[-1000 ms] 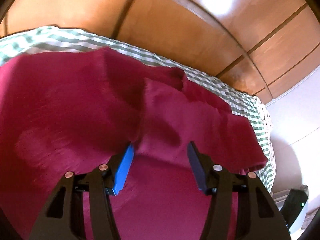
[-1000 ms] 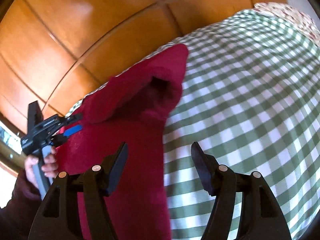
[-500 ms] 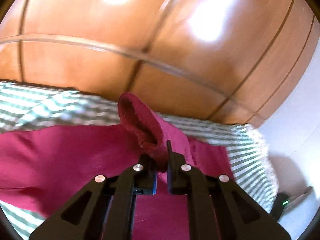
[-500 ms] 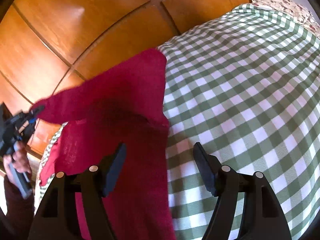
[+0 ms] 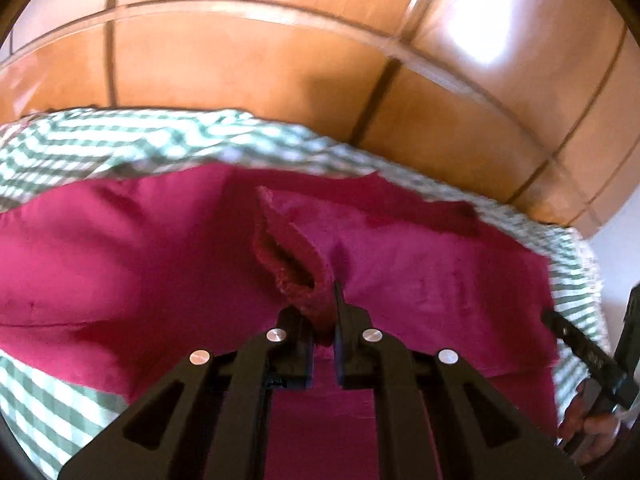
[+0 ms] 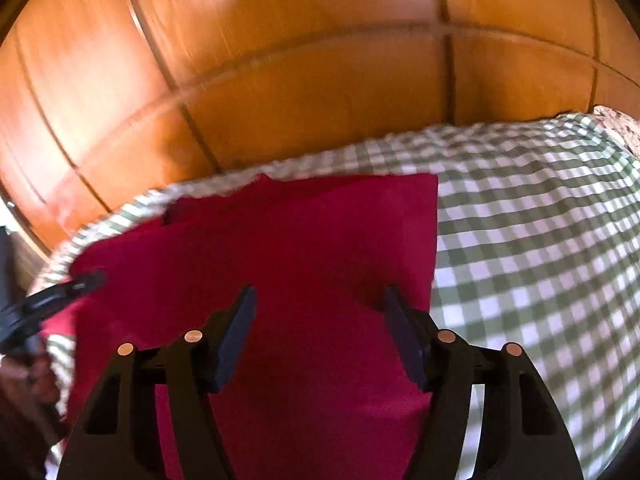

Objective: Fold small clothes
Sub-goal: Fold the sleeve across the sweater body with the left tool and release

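Red cloth point(image 5: 420, 264) lies spread on green-checked bed cover point(image 6: 540, 240), wooden panels point(image 6: 280, 60) behind. Left tongs point(image 5: 323, 320) pinched tight on a raised fold of cloth. Right tongs point(image 6: 320, 320) wide apart above the cloth near its right edge, gripping nothing.

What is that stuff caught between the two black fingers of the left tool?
In the left wrist view, a bunched fold of the red garment sits pinched inside the left gripper, whose jaws are nearly closed on it.
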Available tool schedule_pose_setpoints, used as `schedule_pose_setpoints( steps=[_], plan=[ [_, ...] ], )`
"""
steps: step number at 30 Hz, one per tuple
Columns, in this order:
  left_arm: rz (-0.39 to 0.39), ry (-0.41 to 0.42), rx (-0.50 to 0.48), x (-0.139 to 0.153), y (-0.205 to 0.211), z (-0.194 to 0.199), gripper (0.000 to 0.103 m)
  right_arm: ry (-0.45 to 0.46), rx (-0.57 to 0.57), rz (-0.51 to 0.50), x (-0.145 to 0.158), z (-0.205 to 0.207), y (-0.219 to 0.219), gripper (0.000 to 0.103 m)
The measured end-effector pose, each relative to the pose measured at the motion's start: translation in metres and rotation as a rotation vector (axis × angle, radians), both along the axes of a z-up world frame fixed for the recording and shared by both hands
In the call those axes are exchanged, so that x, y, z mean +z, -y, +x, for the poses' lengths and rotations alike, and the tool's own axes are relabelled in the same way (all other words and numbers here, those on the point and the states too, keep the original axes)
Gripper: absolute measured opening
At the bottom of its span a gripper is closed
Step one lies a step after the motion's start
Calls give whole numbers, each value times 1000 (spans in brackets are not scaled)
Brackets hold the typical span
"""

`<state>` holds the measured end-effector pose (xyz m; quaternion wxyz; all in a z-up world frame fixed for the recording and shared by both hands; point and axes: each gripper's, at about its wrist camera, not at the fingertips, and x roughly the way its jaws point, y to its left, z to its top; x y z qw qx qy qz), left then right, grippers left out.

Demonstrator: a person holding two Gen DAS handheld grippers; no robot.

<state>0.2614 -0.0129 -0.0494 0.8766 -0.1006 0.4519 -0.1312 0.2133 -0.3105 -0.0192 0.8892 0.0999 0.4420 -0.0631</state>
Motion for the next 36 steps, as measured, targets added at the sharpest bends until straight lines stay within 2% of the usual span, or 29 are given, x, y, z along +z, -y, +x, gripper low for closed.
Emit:
schedule_pose_setpoints(
  steps=[2,5,7,8,9,10,12,19,20,21,22,23,26,30,34,36],
  plan=[
    [14,-33,0,-14,0,1,7,-34,-18,-72,-17,10,-1,61],
    [56,-16,4,-24,7,-1,10,-2,-15,-179,-21,7,-14,64],
    [50,-11,8,-22,7,-2,13,3,-16,-192,-23,7,-15,64],
    [41,-16,12,-22,6,-3,20,3,-16,-189,-23,6,-14,64],
    [26,-19,12,-20,4,-4,22,3,-17,-187,-24,7,-12,64],
    [7,-27,17,-18,0,-7,31,4,-16,-189,-24,6,-12,65],
    [-3,-33,51,-15,-10,-17,40,4,-17,-200,-25,7,-13,65],
    [-157,-77,172,-14,-73,-50,40,-11,-14,-193,-22,7,-13,69],
    [-189,-67,183,-14,-86,-58,40,-13,-16,-193,-19,6,-14,73],
    [-205,-57,205,-13,-98,-65,42,-11,-17,-189,-15,4,-17,81],
    [-206,-51,233,-12,-107,-71,51,-4,-22,-184,-11,1,-20,84],
    [-222,-40,261,-12,-119,-77,54,11,-26,-181,-6,-5,-26,87],
    [-276,-47,348,-18,-156,-89,58,33,13,-144,4,-20,-44,90],
    [-340,-45,509,-27,-211,-107,59,14,97,-58,6,-38,-71,93],
    [-411,-47,630,-33,-259,-122,61,-4,185,-118,-5,-55,-103,93],
    [-458,-46,708,-37,-288,-130,61,-43,209,-166,-20,-60,-115,99]
  ],
)
